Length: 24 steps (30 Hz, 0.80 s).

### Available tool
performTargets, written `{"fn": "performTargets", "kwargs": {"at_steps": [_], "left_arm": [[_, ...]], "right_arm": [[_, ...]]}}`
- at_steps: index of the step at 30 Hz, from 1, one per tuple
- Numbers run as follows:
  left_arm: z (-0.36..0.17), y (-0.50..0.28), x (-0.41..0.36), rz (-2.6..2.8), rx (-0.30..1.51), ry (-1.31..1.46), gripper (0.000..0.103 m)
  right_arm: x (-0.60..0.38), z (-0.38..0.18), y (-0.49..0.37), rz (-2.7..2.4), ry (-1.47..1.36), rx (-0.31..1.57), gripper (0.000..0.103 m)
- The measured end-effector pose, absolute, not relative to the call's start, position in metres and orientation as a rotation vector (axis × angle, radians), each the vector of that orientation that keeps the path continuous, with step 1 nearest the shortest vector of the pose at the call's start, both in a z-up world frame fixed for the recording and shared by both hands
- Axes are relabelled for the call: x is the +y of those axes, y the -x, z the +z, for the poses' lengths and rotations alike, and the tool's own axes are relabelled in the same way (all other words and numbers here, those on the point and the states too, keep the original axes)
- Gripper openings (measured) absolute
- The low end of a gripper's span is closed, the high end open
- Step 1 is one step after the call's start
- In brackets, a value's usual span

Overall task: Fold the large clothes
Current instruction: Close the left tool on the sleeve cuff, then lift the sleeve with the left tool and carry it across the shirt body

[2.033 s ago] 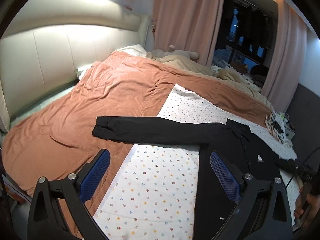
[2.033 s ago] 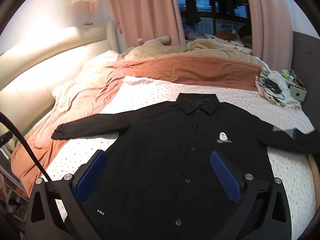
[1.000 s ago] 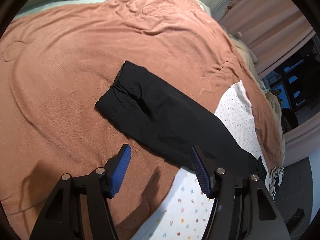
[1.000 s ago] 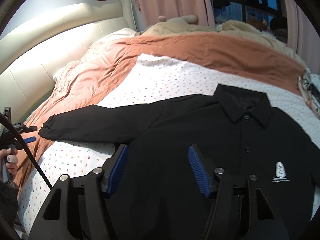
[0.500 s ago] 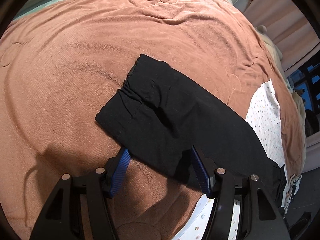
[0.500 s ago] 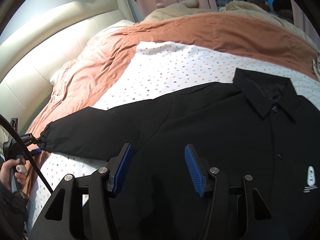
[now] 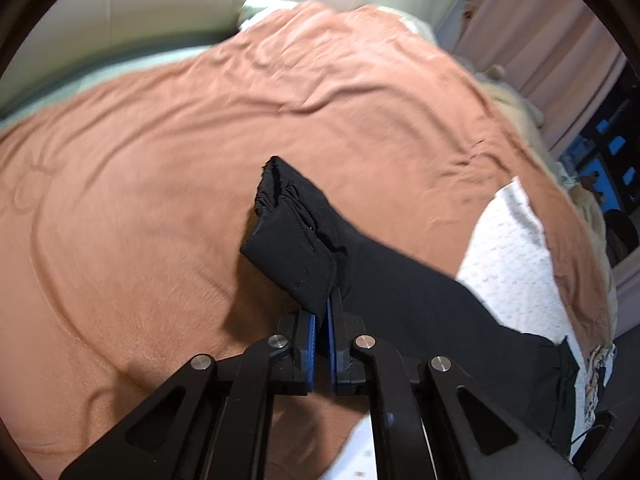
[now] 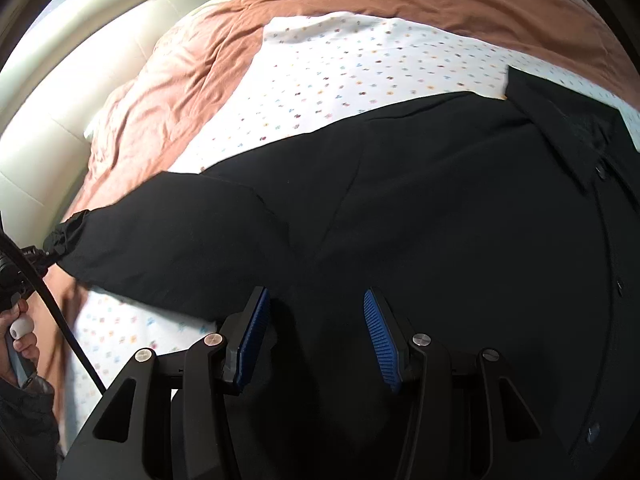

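A black long-sleeved shirt (image 8: pixel 460 208) lies spread on a white dotted sheet (image 8: pixel 360 64), collar (image 8: pixel 560 128) at the upper right. Its sleeve (image 7: pixel 400 280) stretches out over the brown blanket (image 7: pixel 160 160). My left gripper (image 7: pixel 322 310) is shut on the cuff (image 7: pixel 292 240), which is lifted and folded over above the blanket. In the right wrist view the held cuff (image 8: pixel 66 232) shows at the far left. My right gripper (image 8: pixel 316 320) hovers low over the shirt near the armpit. Its jaws are closing, with black cloth between them but no pad visibly pressing.
A cream padded headboard (image 8: pixel 60 92) runs along the far side of the bed. Pink curtains (image 7: pixel 540 32) and a dark window stand at the right. A hand (image 8: pixel 20 320) and a black cable (image 8: pixel 52 304) show at the left edge of the right wrist view.
My left gripper's jaws have shut on the cuff and raised it off the blanket. My right gripper has sunk closer to the shirt and its jaws have narrowed.
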<state>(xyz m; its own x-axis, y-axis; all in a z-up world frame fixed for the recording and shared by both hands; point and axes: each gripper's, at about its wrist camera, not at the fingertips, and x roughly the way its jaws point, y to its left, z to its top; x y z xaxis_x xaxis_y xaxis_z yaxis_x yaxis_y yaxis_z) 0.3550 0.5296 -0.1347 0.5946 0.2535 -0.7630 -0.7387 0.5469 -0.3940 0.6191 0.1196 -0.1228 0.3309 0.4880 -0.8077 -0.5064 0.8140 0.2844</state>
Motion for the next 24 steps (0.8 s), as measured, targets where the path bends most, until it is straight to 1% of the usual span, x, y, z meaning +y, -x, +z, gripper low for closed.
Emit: {"fn": "performTargets", "kwargs": {"at_steps": [3, 4, 5, 7, 9, 18, 24], "left_arm": [[-0.099, -0.364, 0.515, 0.607, 0.669, 0.728, 0.006], [-0.089, -0.367, 0.51, 0.59, 0.657, 0.717, 0.006], [-0.074, -0.37, 0.502, 0.565, 0.64, 0.701, 0.006], [-0.052, -0.376, 0.489, 0.527, 0.614, 0.678, 0.006], [-0.029, -0.383, 0.474, 0.466, 0.58, 0.658, 0.006], [0.061, -0.417, 0.384, 0.261, 0.504, 0.528, 0.006], [0.1, -0.436, 0.323, 0.138, 0.48, 0.473, 0.006]], "right_arm": [[0.101, -0.109, -0.61, 0.636, 0.001, 1.033, 0.047], [0.095, -0.104, -0.608, 0.633, -0.009, 1.028, 0.049], [0.085, -0.097, -0.603, 0.626, -0.023, 1.019, 0.053], [0.071, -0.085, -0.596, 0.613, -0.048, 0.995, 0.069], [0.055, -0.074, -0.59, 0.593, -0.063, 0.965, 0.074], [-0.021, -0.044, -0.559, 0.501, -0.147, 0.875, 0.075], [-0.071, -0.034, -0.541, 0.45, -0.214, 0.839, 0.076]]}}
